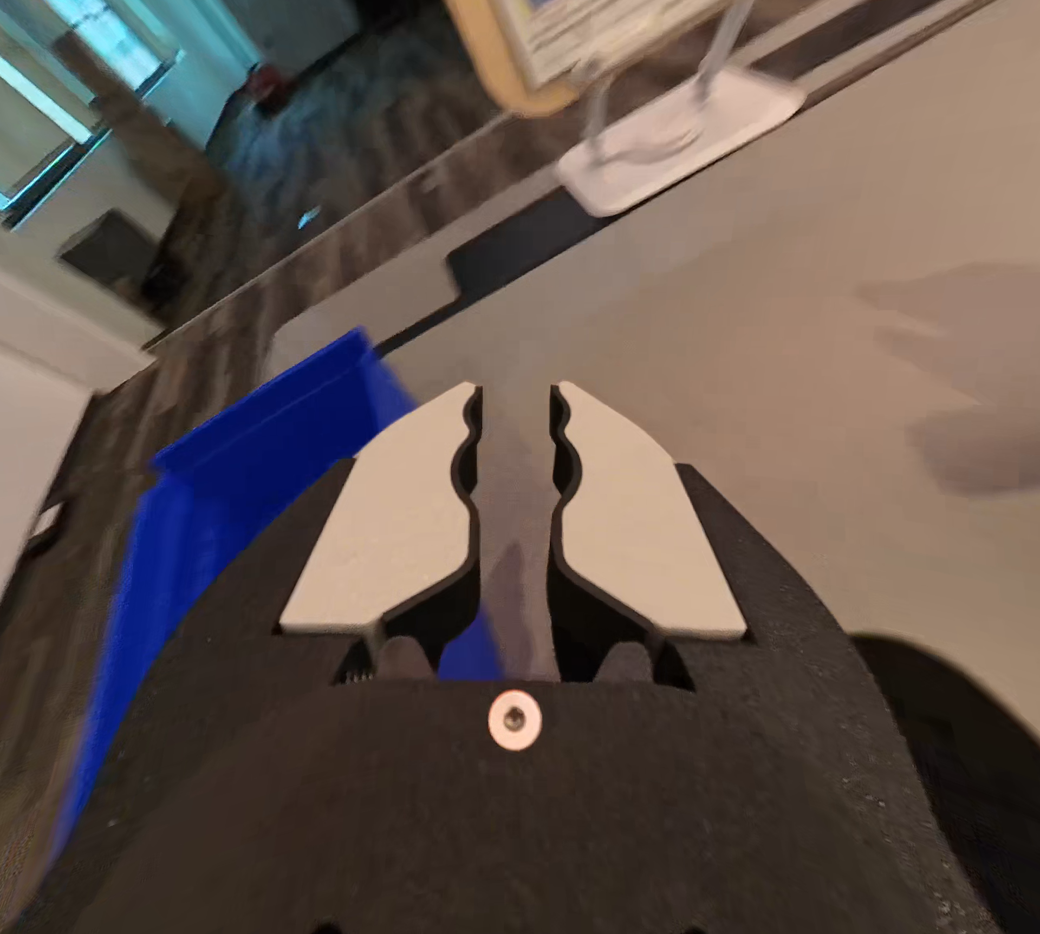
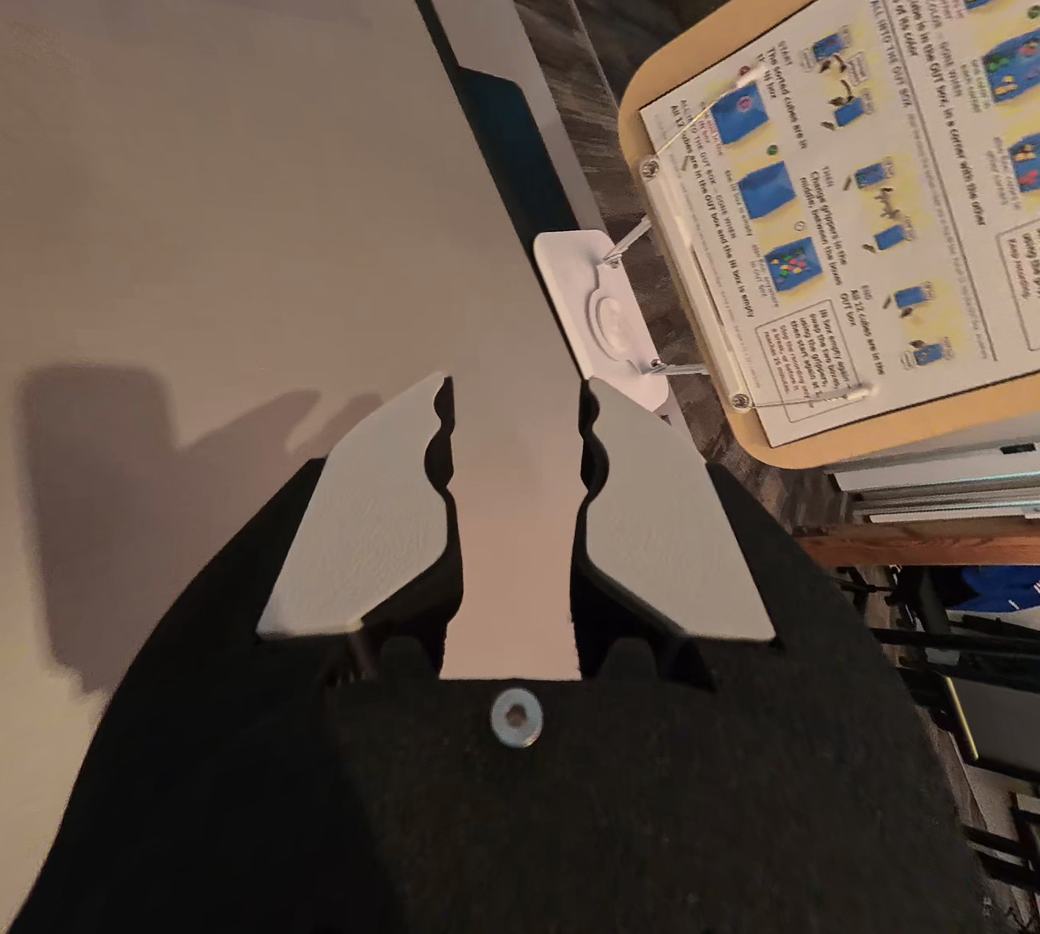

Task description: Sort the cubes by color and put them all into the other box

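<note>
Left tongs point(image 1: 516, 389) and right tongs point(image 2: 515, 384) parted, empty, blue box point(image 1: 236, 457), printed instruction sheet point(image 2: 844, 209) on stand

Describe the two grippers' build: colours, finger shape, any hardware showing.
Both match. The left gripper and right gripper each have a black, grainy-textured body, two pale grey fingers with black wavy inner edges, and one silver hex screw centred behind the fingers. No cables, markings or sleeves show.

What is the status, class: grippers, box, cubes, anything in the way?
Left gripper open, empty. Right gripper open, empty. Blue box beside left gripper; no cubes in view. White stand ahead at table edge.
</note>
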`<state>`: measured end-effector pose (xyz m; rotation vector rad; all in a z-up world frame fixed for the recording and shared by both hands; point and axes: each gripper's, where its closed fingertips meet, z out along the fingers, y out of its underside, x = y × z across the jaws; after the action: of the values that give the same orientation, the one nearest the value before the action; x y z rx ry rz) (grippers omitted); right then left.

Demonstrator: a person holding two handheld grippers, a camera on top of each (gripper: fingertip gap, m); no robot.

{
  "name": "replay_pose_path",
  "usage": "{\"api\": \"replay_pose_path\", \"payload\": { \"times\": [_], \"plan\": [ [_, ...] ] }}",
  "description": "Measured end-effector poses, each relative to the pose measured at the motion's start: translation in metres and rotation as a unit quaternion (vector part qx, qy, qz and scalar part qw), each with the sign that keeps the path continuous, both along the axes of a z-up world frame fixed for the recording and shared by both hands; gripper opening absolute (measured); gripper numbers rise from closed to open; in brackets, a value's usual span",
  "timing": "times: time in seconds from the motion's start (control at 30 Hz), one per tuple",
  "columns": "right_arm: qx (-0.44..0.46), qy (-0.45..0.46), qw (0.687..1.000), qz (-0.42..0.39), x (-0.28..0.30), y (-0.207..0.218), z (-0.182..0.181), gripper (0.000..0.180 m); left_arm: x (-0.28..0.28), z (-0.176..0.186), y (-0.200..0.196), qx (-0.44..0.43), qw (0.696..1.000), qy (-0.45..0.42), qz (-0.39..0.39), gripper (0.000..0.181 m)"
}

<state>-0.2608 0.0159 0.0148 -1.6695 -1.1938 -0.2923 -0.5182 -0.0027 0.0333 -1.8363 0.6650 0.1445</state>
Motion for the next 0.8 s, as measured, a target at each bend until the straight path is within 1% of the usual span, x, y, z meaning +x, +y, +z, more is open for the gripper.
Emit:
{"api": "replay_pose_path", "payload": {
  "times": [0.07, 0.13, 0.27, 0.37, 0.53, 0.67, 0.73, 0.8],
  "plan": [
    [-0.005, 0.0, 1.0, 0.007, -0.006, -0.002, -0.004, 0.042, -0.044, 0.005, -0.008, -0.034, 0.997, 0.047, 0.049, 0.023],
    [-0.006, -0.005, 1.0, 0.01, -0.009, -0.003, -0.006, 0.042, -0.083, 0.006, -0.015, -0.078, 0.99, 0.075, 0.085, 0.023],
    [-0.012, -0.008, 1.0, 0.013, -0.013, -0.005, -0.01, 0.042, -0.137, -0.01, -0.024, -0.17, 0.973, 0.105, 0.118, 0.025],
    [-0.019, -0.011, 1.0, 0.015, -0.014, -0.006, -0.015, 0.042, -0.156, -0.027, -0.024, -0.218, 0.963, 0.103, 0.12, 0.024],
    [-0.033, -0.02, 0.999, 0.014, -0.013, -0.005, -0.026, 0.042, -0.183, -0.056, -0.016, -0.278, 0.942, 0.135, 0.134, 0.025],
    [-0.045, -0.029, 0.999, 0.011, -0.009, -0.004, -0.034, 0.043, -0.196, -0.081, -0.006, -0.326, 0.926, 0.119, 0.146, 0.025],
    [-0.053, -0.035, 0.998, 0.013, -0.006, -0.004, -0.04, 0.043, -0.196, -0.089, 0.002, -0.336, 0.925, 0.111, 0.137, 0.026],
    [-0.07, -0.037, 0.997, 0.017, -0.005, -0.004, -0.048, 0.043, -0.189, -0.094, 0.009, -0.33, 0.932, 0.114, 0.099, 0.026]
  ]
}}
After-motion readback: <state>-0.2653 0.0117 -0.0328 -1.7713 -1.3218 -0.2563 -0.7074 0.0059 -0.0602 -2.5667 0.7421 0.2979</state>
